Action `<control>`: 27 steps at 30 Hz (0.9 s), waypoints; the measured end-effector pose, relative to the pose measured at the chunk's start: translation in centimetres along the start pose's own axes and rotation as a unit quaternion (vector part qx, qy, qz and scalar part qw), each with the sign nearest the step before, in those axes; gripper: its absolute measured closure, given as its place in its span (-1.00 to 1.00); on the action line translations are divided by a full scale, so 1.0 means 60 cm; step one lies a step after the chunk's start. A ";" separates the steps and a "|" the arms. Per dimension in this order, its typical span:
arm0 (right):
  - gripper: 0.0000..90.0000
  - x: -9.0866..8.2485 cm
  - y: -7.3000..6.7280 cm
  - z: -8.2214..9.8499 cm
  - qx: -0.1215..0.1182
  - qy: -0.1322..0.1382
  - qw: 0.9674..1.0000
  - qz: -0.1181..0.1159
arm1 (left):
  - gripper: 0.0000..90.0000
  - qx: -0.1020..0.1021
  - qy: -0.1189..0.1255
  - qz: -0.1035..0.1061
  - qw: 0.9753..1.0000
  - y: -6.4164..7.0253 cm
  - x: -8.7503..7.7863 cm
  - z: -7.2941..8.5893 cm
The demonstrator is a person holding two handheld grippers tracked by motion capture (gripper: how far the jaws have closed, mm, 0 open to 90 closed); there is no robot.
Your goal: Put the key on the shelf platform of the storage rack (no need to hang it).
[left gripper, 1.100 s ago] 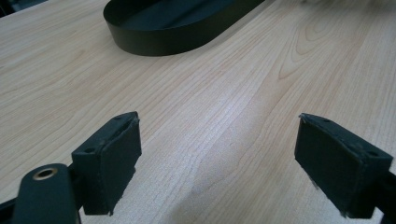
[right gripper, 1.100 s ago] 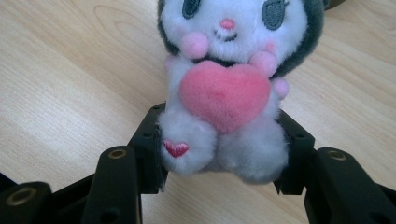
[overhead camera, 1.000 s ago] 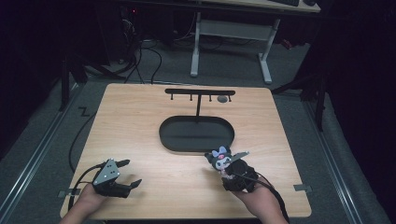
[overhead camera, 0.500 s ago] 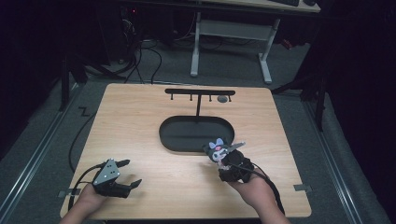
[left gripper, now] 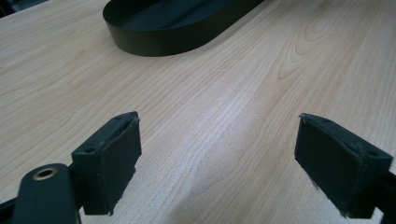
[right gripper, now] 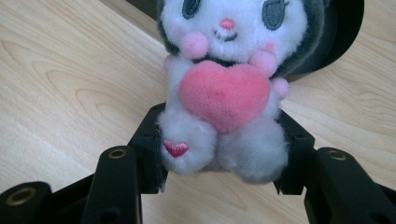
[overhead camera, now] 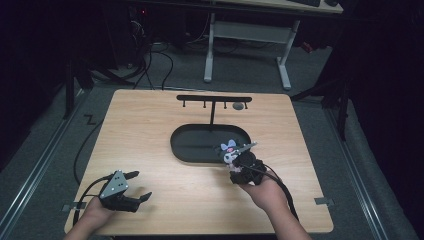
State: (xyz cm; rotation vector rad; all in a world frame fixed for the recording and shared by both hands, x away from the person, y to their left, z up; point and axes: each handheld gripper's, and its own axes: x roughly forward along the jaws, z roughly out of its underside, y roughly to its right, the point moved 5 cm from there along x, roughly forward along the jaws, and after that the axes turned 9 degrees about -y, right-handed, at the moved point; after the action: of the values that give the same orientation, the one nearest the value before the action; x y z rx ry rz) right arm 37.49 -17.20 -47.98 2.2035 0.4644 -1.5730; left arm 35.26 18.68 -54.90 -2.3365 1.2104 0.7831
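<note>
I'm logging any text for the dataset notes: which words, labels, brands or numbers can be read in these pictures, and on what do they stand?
None: no readable text.
Plush toy, clamped in the right gripper: embroidered face and a small red heart on one foot, no letters.
Black tray, hook rack, wooden table: bare.
Left gripper, open: no markings on its pads; its grey plate in the high view is too small to tell.

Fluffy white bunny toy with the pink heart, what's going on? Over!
Right gripper shut on white plush toy with pink heart, at the black oval tray's near rim. Left gripper open, nothing between its jaws, over wooden table. Nothing blocking.
</note>
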 end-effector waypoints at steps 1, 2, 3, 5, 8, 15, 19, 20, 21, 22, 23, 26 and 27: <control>0.06 0.001 0.000 -0.003 -0.001 -0.001 1.000 0.000 | -0.66 0.000 0.000 0.000 1.000 0.000 0.000 0.000; 0.06 0.002 -0.001 -0.006 -0.001 -0.001 1.000 0.000 | -0.66 -0.001 0.000 0.000 1.000 0.000 0.000 0.000; 0.06 0.003 -0.002 -0.009 -0.002 0.000 1.000 -0.002 | -0.66 -0.001 0.000 0.000 1.000 0.000 0.000 0.000; 0.06 0.006 -0.003 -0.015 -0.003 -0.001 1.000 -0.003 | -0.66 -0.001 0.000 0.000 1.000 0.000 0.000 0.000; 0.06 0.011 -0.003 -0.025 -0.005 -0.002 1.000 -0.004 | -0.66 -0.001 0.000 0.001 1.000 0.000 0.000 0.000; 0.06 0.014 0.006 -0.050 0.004 0.005 1.000 -0.005 | -0.66 -0.001 0.001 0.001 1.000 0.000 0.000 0.000; 0.06 0.020 0.009 -0.062 0.002 0.004 1.000 -0.003 | -0.66 -0.002 0.001 0.001 1.000 -0.001 -0.001 0.000; 0.06 0.022 0.009 -0.064 0.005 0.004 1.000 -0.004 | -0.66 -0.002 0.001 0.001 1.000 -0.001 -0.001 0.000; 0.06 0.023 0.009 -0.066 0.005 0.003 1.000 -0.002 | -0.66 -0.001 0.001 0.000 1.000 -0.001 -0.001 0.000; 0.06 0.025 0.009 -0.069 0.002 0.006 1.000 -0.003 | -0.66 -0.001 0.001 0.001 1.000 0.000 -0.001 0.000; 0.06 0.026 0.009 -0.071 0.005 0.005 1.000 -0.002 | -0.66 -0.001 0.002 0.001 1.000 0.000 -0.001 0.000; 0.06 0.031 0.011 -0.078 0.007 0.004 1.000 -0.001 | -0.66 -0.001 0.002 0.001 1.000 0.000 -0.001 0.000; 0.06 0.033 0.012 -0.080 0.008 0.003 1.000 -0.002 | -0.66 -0.002 0.002 0.001 1.000 0.000 -0.001 0.000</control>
State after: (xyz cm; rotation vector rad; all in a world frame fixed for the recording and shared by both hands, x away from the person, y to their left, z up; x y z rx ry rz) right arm 42.41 -15.36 -48.37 2.2216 0.4596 -1.5788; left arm 35.26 18.73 -54.88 -2.3402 1.2138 0.7826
